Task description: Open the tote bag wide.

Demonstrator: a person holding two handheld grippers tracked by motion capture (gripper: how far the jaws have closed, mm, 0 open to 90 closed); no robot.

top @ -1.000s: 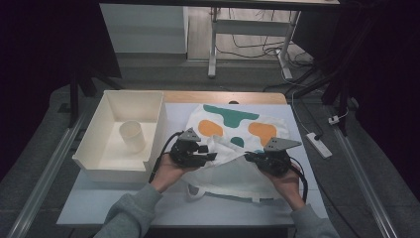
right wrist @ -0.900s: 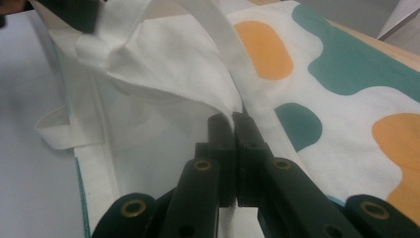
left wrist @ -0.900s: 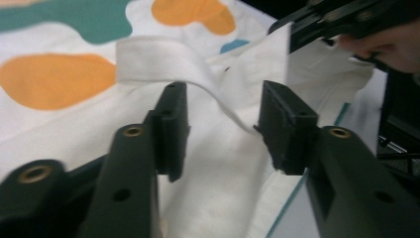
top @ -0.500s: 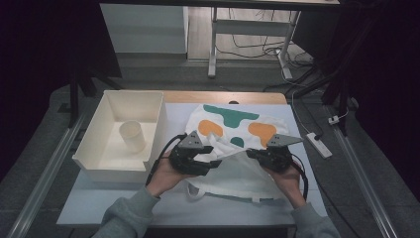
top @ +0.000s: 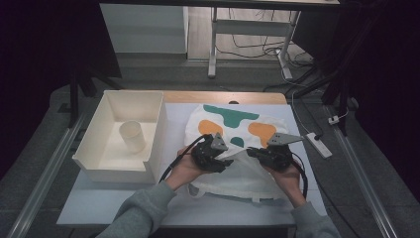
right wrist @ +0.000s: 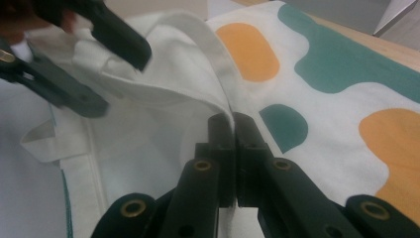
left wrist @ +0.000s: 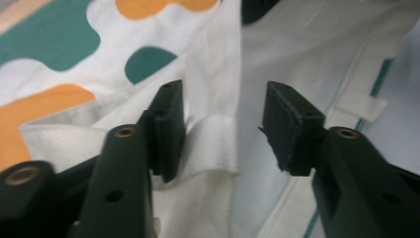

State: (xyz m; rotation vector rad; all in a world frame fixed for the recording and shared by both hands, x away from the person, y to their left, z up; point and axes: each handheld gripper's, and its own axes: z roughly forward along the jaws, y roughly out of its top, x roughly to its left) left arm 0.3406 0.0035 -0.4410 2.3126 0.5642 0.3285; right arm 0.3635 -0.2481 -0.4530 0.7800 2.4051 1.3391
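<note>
Dim workshop floor surrounds a white table (top: 124, 208); on its left a cream tray (top: 97, 163) holds one cup (top: 132, 136), and one patterned cloth bag (top: 233, 121) lies centre-right. Step in hand appears to be opening the bag's mouth. Left gripper (left wrist: 223, 126), jaws apart and just closing, straddles the hem unpinched; next it likely clamps there. Right gripper (right wrist: 234, 124) is clenched on the hem

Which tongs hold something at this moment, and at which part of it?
The right tongs are shut on the cloth bag, pinching its white top hem. The left tongs are open around a folded edge, not pressing it.
</note>
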